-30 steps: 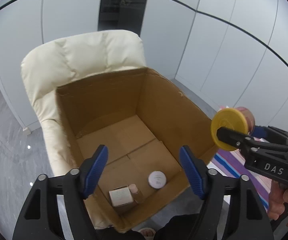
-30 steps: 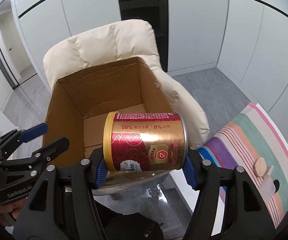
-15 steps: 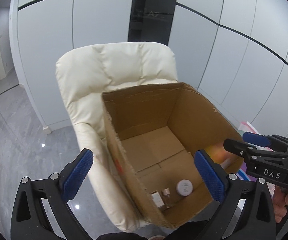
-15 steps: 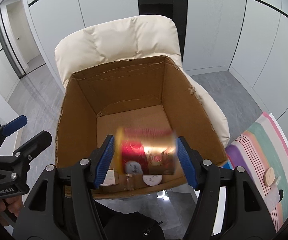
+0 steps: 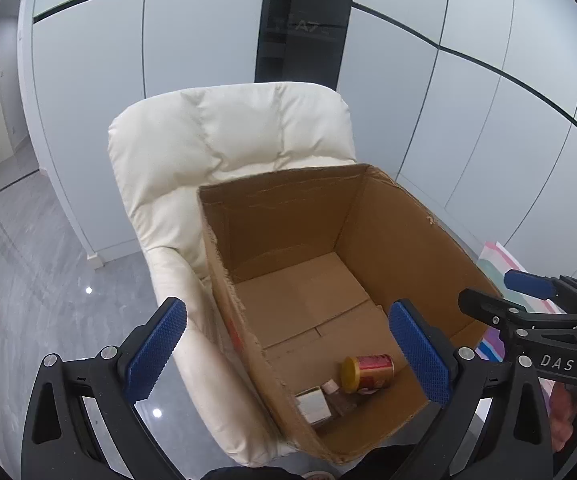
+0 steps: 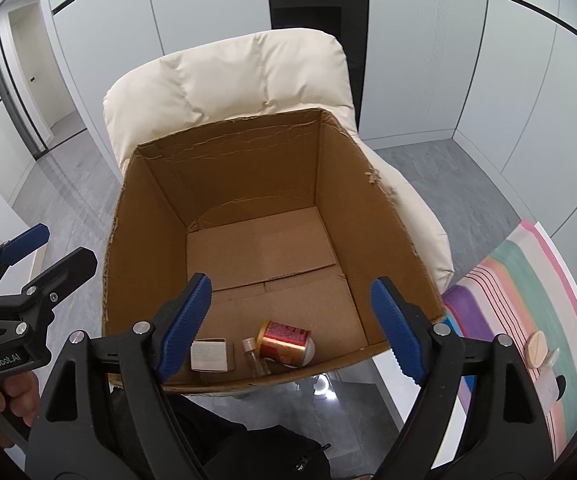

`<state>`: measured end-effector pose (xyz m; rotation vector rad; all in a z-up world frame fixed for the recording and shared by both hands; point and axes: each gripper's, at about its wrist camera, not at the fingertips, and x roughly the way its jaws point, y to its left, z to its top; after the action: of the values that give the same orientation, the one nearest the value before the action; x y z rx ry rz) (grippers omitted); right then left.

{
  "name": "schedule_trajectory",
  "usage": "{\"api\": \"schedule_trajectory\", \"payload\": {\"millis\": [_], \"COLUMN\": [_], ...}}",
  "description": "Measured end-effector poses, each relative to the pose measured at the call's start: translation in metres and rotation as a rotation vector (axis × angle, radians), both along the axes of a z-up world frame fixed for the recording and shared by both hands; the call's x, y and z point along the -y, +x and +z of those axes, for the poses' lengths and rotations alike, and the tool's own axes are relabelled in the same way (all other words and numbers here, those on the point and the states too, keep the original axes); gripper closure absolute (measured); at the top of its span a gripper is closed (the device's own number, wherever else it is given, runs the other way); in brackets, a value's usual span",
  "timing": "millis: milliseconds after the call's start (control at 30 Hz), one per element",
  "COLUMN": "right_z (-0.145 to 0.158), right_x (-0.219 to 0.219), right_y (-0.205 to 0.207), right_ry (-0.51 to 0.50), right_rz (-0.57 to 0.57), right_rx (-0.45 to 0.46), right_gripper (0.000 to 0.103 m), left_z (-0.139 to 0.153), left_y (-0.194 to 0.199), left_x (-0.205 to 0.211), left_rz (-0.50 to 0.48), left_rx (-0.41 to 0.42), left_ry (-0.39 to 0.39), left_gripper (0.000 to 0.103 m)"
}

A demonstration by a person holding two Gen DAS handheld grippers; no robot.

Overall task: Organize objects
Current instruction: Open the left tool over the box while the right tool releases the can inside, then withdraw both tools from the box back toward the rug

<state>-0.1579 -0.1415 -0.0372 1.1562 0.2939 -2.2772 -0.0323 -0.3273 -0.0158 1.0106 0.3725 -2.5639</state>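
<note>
A red and gold can (image 6: 284,338) with a yellow lid lies on its side on the floor of an open cardboard box (image 6: 152,216); it also shows in the left wrist view (image 5: 367,372). Beside it lie a small white carton (image 6: 210,355) and a small clear bottle (image 6: 254,354). My right gripper (image 6: 292,320) is open and empty above the box's near edge. My left gripper (image 5: 288,352) is open and empty, over the box's left wall (image 5: 232,300).
The box sits on a cream padded armchair (image 6: 228,80). A striped rug (image 6: 528,304) lies at right with a small tan oval object (image 6: 535,349) on it. Grey tiled floor and white wall panels surround the chair.
My right gripper opened and the can dropped into the box. My left gripper opened wider and drew back and left of the box.
</note>
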Motion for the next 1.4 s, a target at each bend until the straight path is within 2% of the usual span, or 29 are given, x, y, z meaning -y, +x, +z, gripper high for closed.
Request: {"api": "schedule_trajectory", "payload": {"millis": [67, 367, 467, 1400], "right_z": [0.0, 0.001, 0.0, 0.004], "right_x": [-0.006, -0.035, -0.046, -0.139], "right_y": [-0.002, -0.008, -0.009, -0.013], "right_ry": [-0.003, -0.009, -0.011, -0.018], "right_rz": [-0.013, -0.068, -0.09, -0.261], "right_rx": [0.005, 0.0, -0.003, -0.038], "right_gripper": [0.011, 0.01, 0.0, 0.0], "left_z": [0.0, -0.001, -0.002, -0.002], "left_y": [-0.003, -0.019, -0.025, -0.065], "left_x": [-0.005, -0.023, -0.028, -0.108], "left_rz": [-0.008, -0.044, -0.056, -0.231], "left_rx": [0.003, 0.004, 0.007, 0.016], "left_ry": [-0.002, 0.006, 0.011, 0.015], "left_gripper": [0.001, 0.001, 0.001, 0.001]}}
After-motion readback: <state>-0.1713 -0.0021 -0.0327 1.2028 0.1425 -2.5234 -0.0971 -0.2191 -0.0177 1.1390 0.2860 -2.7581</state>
